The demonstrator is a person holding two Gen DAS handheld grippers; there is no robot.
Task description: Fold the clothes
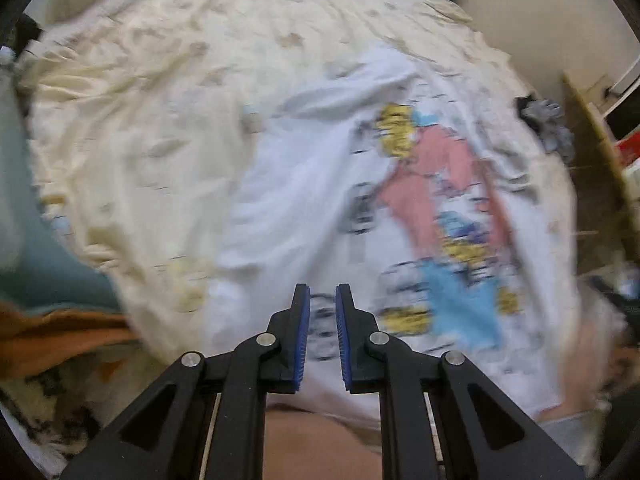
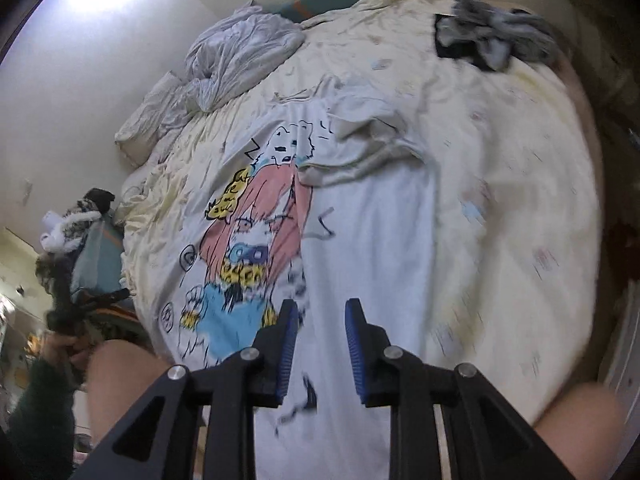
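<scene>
1. Both grippers, left (image 1: 323, 292) and right (image 2: 322, 312), hang over the shirt (image 2: 372, 240), fingers apart, holding nothing.
2. Shirt lies mid-bed (image 2: 500, 128), one side folded over its print; more folds remain, I judge.
3. Beyond the shirt: gray bedding (image 2: 240, 56), dark clothes (image 2: 496, 36).

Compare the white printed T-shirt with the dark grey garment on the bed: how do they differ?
The T-shirt is white with a colourful cartoon print; the grey garment is dark and plain. The T-shirt lies spread out mid-bed, one side folded over; the grey garment sits crumpled by the far edge. Both rest on the cream bedcover.
</scene>
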